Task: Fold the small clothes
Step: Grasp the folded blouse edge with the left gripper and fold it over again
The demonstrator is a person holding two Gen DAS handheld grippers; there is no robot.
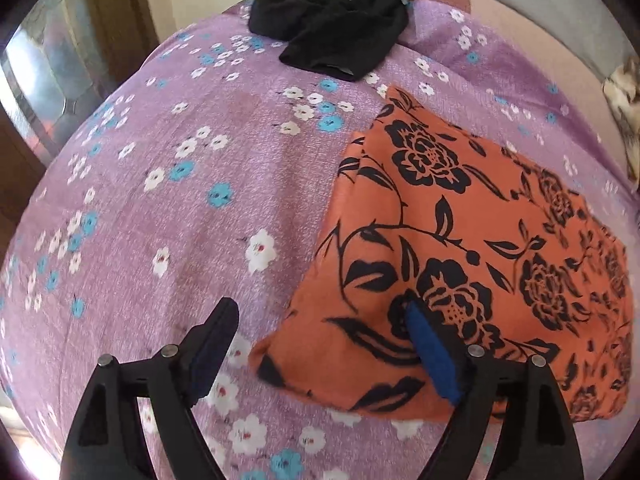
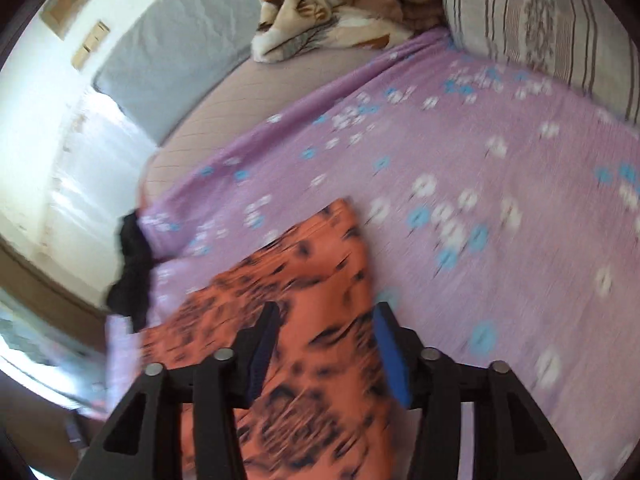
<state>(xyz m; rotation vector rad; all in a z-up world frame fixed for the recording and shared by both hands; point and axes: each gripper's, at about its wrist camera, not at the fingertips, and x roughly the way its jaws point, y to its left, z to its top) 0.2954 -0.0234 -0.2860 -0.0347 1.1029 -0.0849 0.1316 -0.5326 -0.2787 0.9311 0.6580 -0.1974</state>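
From the left wrist, the folded orange cloth with black flower print lies flat on the lilac bedspread with white and blue blossoms, long axis running away to the right; a crumpled black garment sits well beyond; the left gripper stands wide, holding nothing, its right finger over the cloth's near corner; no writing shows. From the right wrist, blurred, the right gripper hangs half-open and empty over the cloth; a brown patterned blanket and striped pillow lie beyond.

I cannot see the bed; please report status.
Left gripper open, right gripper open, both empty. Orange garment folded on purple sheet. Black garment apart.
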